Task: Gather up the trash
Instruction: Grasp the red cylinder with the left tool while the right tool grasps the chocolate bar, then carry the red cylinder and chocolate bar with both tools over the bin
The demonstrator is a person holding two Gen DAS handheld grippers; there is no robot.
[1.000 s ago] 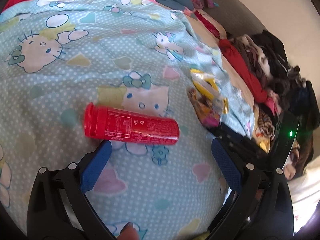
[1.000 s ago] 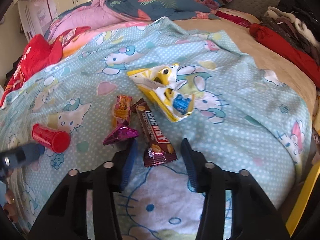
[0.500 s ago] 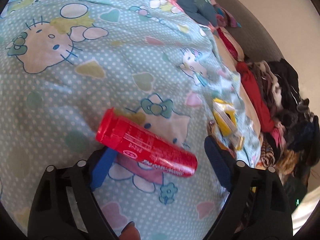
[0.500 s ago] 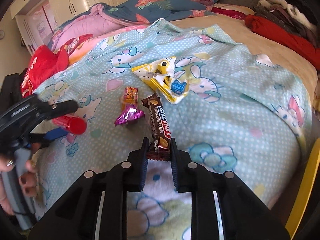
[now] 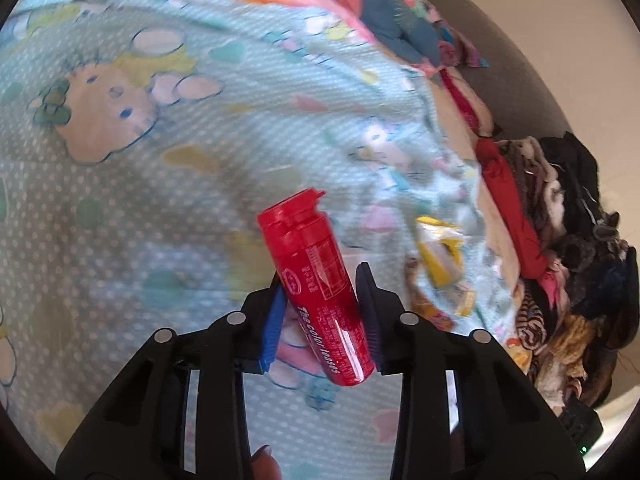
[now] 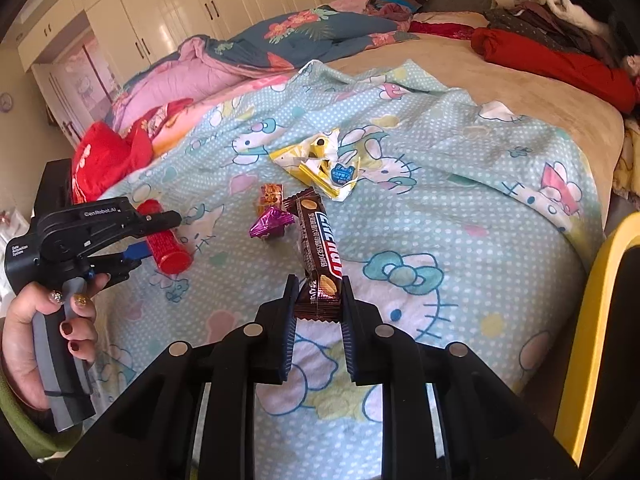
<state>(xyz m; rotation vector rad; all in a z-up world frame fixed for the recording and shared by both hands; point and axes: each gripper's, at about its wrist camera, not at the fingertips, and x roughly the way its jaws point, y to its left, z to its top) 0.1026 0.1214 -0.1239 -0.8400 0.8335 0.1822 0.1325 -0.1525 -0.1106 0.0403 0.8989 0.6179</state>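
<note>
Left claw [image 5: 320, 300] is closing on the red tube [image 5: 316, 300]: blue pads on both sides of its body, cap end pointing up and away, tube tilted and lifted off the blanket [image 5: 160, 160]. The right-wrist view shows the same from the side, with the tube sticking out of that claw and a hand [image 6: 40, 340] with dark painted nails on the grey handle.

Right claw [image 6: 318, 296] is clamped on the near end of the brown chocolate bar wrapper [image 6: 320, 248]; the wrapper's far end reaches out over the blanket.

Still lying on the bed [image 6: 520, 92], mid-blanket:
- purple foil wrapper [image 6: 270, 222], just beside the bar's far end
- small orange wrapper [image 6: 271, 194], just behind the purple one
- torn yellow-white packet [image 6: 320, 164], further toward the pillows

Pile of dark clothes [image 6: 560, 12] sits along the bed's far right edge, red garment [image 6: 560, 64] in front of it. Yellow rim [image 6: 592, 320] at the near right edge; can't tell what it is.
</note>
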